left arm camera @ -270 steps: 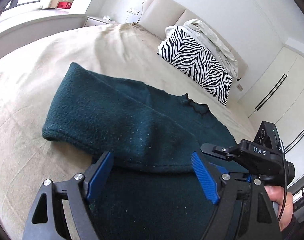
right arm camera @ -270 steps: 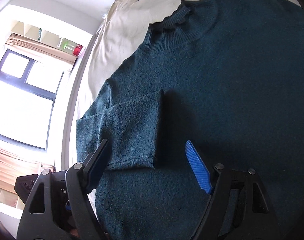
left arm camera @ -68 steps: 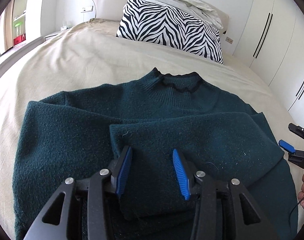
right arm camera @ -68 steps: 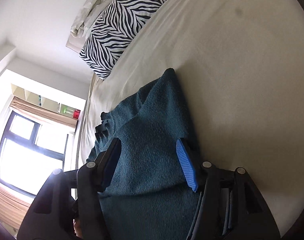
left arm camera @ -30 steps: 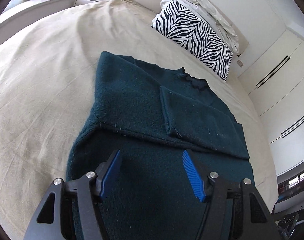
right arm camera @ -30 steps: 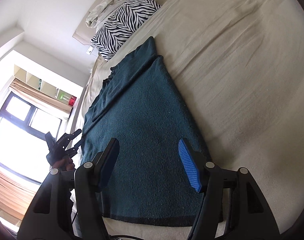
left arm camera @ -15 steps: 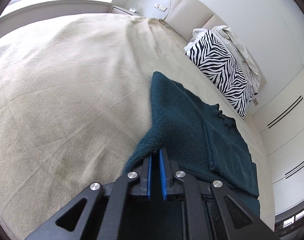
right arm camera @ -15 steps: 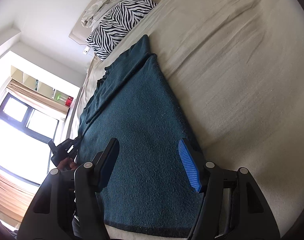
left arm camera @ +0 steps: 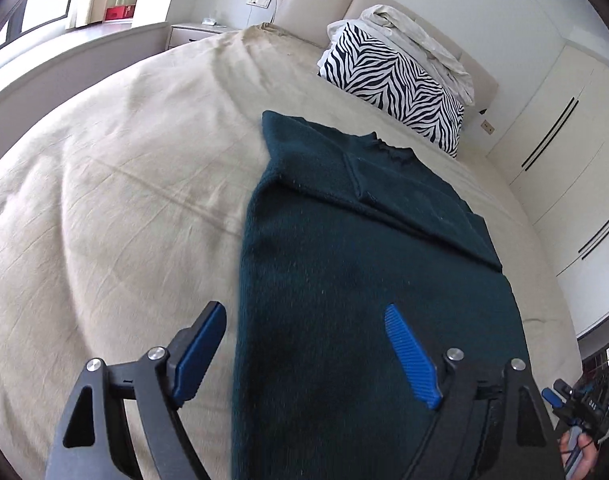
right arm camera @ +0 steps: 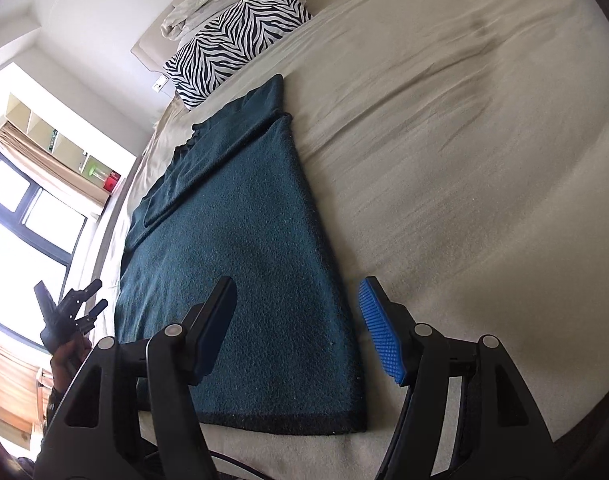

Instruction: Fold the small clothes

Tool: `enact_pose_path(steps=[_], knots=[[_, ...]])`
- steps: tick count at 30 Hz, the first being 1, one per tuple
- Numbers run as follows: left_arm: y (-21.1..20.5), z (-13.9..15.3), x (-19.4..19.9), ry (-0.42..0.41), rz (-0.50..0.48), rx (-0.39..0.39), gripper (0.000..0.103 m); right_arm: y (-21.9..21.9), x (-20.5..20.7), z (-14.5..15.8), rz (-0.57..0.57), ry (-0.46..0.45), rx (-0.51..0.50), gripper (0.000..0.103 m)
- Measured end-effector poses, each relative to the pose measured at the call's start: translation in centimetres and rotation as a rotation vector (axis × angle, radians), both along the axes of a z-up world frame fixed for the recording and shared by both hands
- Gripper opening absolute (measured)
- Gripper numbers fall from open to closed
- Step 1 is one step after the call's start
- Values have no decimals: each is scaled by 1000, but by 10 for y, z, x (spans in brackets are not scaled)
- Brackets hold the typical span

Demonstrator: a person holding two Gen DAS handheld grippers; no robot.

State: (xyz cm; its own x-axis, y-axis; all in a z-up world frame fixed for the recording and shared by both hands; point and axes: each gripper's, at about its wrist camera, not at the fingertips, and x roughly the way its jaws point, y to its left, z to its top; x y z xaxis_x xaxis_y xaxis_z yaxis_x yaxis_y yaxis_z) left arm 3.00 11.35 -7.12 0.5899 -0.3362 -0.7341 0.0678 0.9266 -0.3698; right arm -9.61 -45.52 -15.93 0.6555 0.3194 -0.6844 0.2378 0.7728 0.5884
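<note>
A dark teal sweater [left arm camera: 344, 260] lies flat on the beige bed [left arm camera: 124, 200], sleeves folded in across its chest, collar toward the headboard. My left gripper [left arm camera: 304, 320] hovers over the sweater's left edge near the hem. Its jaws are opening, the cloth lies below them, and the blue pads do not press on it. In the right wrist view my right gripper [right arm camera: 298, 292] stands open astride the right edge of the sweater [right arm camera: 244, 240], close to the hem, gripping nothing. Each gripper shows small in the other's view: right gripper [left arm camera: 572, 400], left gripper [right arm camera: 76, 304].
A zebra-striped pillow [left arm camera: 392, 84] with a crumpled pale sheet on top leans against the padded headboard. White wardrobe doors [left arm camera: 564, 120] stand to the right of the bed. A nightstand [left arm camera: 192, 34] and a window [right arm camera: 20, 216] are on the left side.
The left gripper, shut on the sweater's left edge half a second ago, has let go, opened wide and shifted back. The right gripper has barely moved.
</note>
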Motion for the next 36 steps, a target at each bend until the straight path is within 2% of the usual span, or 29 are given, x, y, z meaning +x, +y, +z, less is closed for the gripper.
enact_pose_path(steps=[3,6,9,12,16,18,21,25,28,29,30,31,32,34,35,36], knots=[[10,-13,-42,83,-30,12,84,-5,-7,-1,17,15,-10,63],[22,-29,-79,174,-29,-30,83,-7,-13,-11,32,57,3,63],[29,-33,-106,201,-27,-65,83,-4,-21,-17,53,71,14,63],[27,-36,-119,242,-51,-46,83,-1,-29,-22,68,71,21,63],[28,-41,-126,250,-52,-46,80,3,-36,-21,78,76,41,63],[29,-42,-123,265,-36,-49,71,3,-38,-20,78,76,49,63],[23,-41,-119,287,-62,-44,60,2,-43,-20,76,78,56,63],[12,-43,-118,294,-93,-9,55,1,-48,-18,77,77,69,63],[14,-46,-117,299,-94,-30,31,-1,-49,-18,77,79,74,62],[16,-47,-118,304,-98,-44,19,-1,-49,-19,78,82,71,61],[17,-48,-118,307,-102,-53,13,-1,-49,-20,80,86,70,61],[16,-48,-118,304,-108,-52,12,-1,-49,-20,80,89,68,60],[15,-46,-117,300,-113,-49,10,0,-49,-20,82,91,64,58],[15,-45,-118,295,-114,-59,9,2,-47,-21,91,106,50,45],[17,-44,-118,294,-111,-74,9,3,-46,-23,97,116,54,30],[20,-43,-118,294,-106,-93,9,3,-46,-25,98,126,57,24]])
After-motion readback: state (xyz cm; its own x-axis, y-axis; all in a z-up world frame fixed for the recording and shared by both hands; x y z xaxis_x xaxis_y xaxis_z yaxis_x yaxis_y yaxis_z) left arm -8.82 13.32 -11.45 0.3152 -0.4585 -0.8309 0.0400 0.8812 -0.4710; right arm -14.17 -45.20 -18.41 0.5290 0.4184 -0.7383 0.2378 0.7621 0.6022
